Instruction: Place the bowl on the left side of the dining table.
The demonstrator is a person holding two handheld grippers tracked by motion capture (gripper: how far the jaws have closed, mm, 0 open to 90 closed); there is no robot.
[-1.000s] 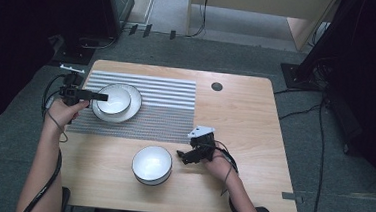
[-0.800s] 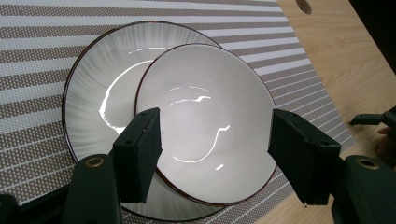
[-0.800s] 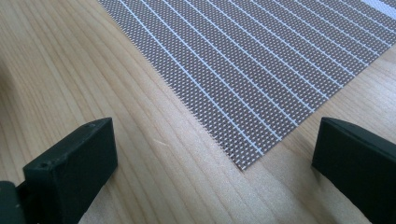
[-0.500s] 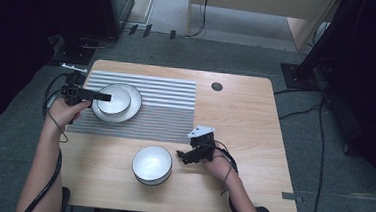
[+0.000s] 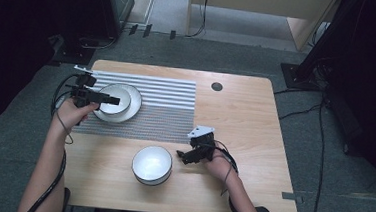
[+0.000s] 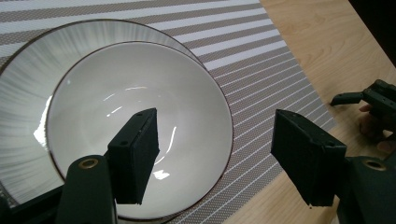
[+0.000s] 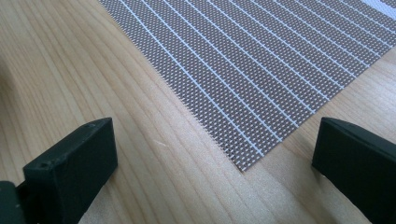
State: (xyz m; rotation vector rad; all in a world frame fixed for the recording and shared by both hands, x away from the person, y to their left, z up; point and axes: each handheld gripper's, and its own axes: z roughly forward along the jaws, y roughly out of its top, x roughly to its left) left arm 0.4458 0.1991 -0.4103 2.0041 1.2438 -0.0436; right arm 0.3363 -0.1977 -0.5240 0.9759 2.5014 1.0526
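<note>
Backing off the bowl it seems to have set on the plate, the left gripper has just been widening its jaws, nothing pinched. Next looks like the second bowl; the right gripper waits beside it, jaws apart, empty.

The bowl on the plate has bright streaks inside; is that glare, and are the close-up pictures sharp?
Yes: in the left gripper view the bowl carries curved white reflections of lamps above. There the near jaws are soft, the mat crisp. In the right gripper view the mat's weave is sharp and the jaws blur. The high view is evenly lit on the table, dark around.
</note>
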